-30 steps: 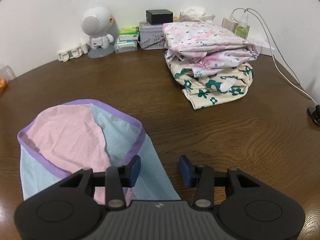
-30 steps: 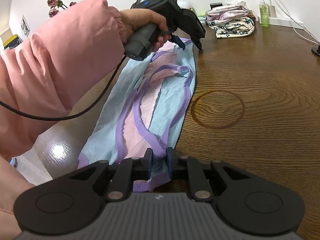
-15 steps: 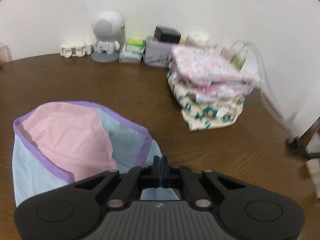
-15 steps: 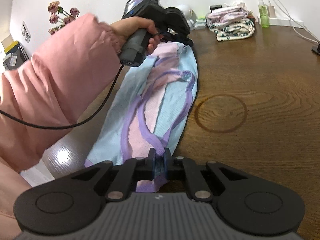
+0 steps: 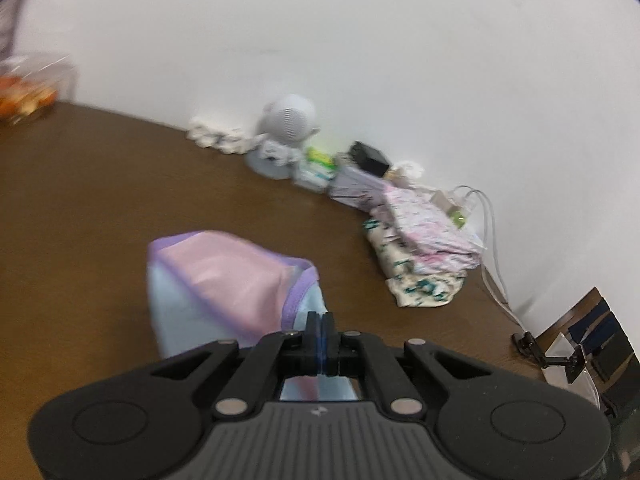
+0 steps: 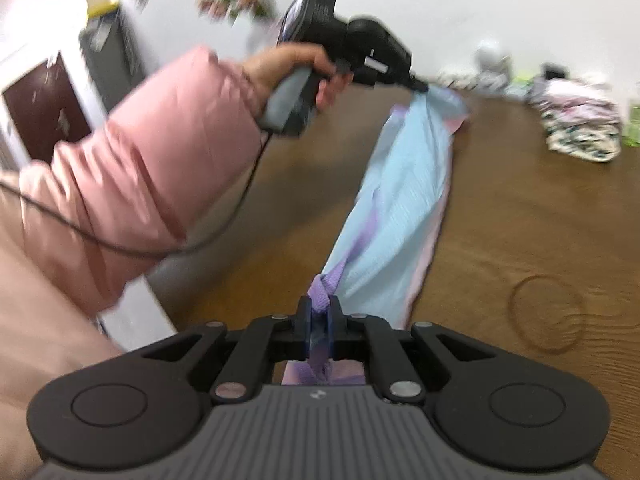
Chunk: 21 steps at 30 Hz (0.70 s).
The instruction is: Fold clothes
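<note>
Garment up off the desk (image 6: 520, 216) — both ends pinched!
Left hand-held gripper (image 5: 320, 330) and right hand-held gripper (image 6: 319, 322) clamp the garment (image 6: 400, 208) — stretched between them, likely for folding.

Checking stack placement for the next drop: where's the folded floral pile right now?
The folded floral pile sits at the table's far right edge by the wall in the left wrist view, just right of the grey tin, with white cables beside it.
</note>
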### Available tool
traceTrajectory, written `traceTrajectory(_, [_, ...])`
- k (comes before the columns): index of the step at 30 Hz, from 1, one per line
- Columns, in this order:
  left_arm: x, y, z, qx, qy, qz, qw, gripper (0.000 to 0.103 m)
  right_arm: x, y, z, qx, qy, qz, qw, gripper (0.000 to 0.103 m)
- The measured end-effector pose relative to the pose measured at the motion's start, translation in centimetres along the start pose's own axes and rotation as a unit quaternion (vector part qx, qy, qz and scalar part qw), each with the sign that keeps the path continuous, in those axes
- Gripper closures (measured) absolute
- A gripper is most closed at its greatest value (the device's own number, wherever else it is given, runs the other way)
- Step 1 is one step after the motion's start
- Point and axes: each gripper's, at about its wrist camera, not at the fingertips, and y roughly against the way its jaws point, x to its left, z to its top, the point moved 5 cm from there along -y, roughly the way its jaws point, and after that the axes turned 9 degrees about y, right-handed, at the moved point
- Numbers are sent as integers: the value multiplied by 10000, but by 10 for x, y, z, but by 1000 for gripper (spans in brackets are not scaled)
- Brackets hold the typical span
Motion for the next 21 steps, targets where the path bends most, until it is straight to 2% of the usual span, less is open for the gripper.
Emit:
traceTrajectory(5, [43,-4,-17,140,264,101,9995,103,10,-26,-3,603,142,-52,9981,96])
traceTrajectory(10, [59,-7,-26,137,406,-23,9991,103,12,-34,-5,788,49,-76,9968,95])
traceTrajectory(12, [61,-8,-27,152,437,-26,9989,103,12,-37,-7,864,-20,-65,9962,87])
traceTrajectory(13, [62,-9,-28,146,436,-14,9989,103,11,-37,-9,861,-88,-29,9962,83])
traceTrajectory(15, [64,-9,-28,142,437,13,9989,103,9,-33,-11,790,-214,65,9966,65])
traceTrajectory(21, [68,-10,-29,122,457,49,9989,103,-16,-4,2,56,-798,78,9968,59])
